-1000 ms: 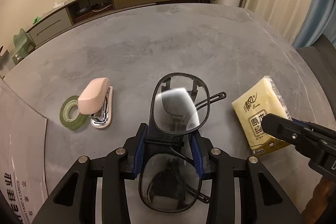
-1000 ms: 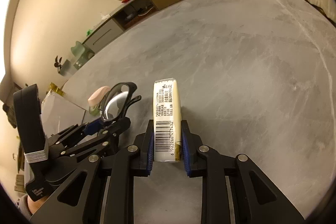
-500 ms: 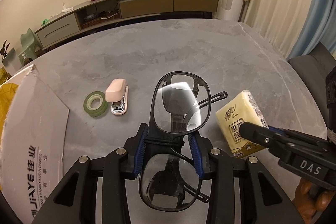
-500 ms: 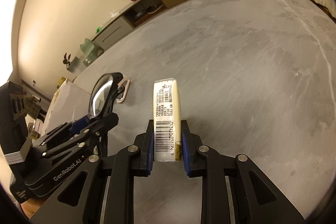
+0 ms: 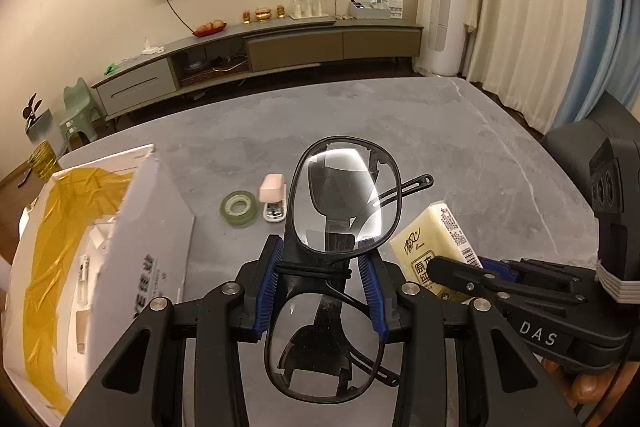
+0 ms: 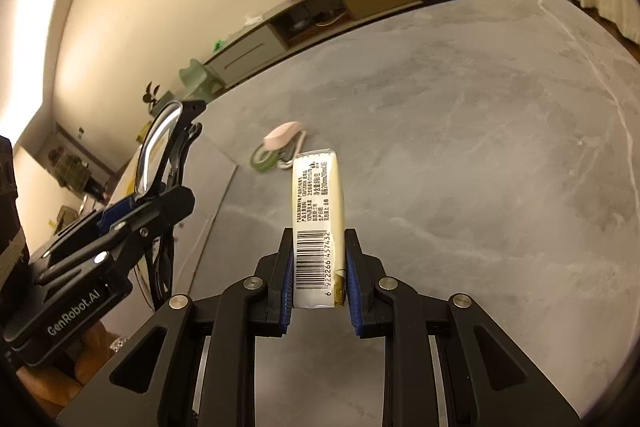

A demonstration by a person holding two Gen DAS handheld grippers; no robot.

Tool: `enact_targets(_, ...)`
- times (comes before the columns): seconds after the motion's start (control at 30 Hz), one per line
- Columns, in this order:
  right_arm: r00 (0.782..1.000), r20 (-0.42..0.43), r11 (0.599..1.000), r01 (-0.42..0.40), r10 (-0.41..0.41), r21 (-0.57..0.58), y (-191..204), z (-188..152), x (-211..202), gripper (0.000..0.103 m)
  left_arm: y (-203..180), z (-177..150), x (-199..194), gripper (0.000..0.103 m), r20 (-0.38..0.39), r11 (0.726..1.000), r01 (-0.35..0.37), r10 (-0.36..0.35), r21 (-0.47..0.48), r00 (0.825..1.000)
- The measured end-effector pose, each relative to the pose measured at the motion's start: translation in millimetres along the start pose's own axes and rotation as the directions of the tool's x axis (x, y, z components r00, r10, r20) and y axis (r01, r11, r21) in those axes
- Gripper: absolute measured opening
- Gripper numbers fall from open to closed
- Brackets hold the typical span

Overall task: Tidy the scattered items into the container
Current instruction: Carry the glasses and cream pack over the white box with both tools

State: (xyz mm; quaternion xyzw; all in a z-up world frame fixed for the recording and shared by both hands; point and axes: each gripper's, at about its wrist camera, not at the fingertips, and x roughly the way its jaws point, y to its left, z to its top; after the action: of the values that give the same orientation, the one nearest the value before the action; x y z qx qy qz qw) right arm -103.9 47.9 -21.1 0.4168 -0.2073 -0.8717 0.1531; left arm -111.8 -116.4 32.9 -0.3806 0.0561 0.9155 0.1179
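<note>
Colours on the grey marbled table (image 5: pixel 400 123)

Black-framed glasses (image 5: pixel 344 203); pale yellow tissue pack (image 6: pixel 318 211) with black barcode; green tape roll (image 5: pixel 239 208); pink stapler (image 5: pixel 273 197); white box (image 5: pixel 136 227) lined yellow.

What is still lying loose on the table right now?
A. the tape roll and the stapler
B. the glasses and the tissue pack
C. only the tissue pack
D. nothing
A: the tape roll and the stapler sit side by side on the table, while the glasses and the tissue pack are each held up in a gripper.
</note>
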Motion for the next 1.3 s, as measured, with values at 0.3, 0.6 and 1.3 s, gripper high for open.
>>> enact_targets(0.3, 0.999, 0.013, 0.997, -0.031, 0.032, -0.069, 51, -25, -19, 0.023, 34, -13, -58, 0.04, 0.081, 0.998, 0.006, -0.001, -0.058, 0.997)
enact_targets(0.6, 0.998, 0.023, 0.991, -0.06, 0.063, -0.119, 98, -44, -34, 0.023, 68, -28, -107, 0.04, 0.153, 0.993, 0.023, -0.004, -0.118, 0.988)
enact_targets(1.3, 0.992, -0.013, 0.962, -0.127, 0.127, -0.242, 187, -53, -34, 0.023, 171, -64, -144, 0.04, 0.227, 0.946, 0.048, 0.027, -0.321, 0.974)
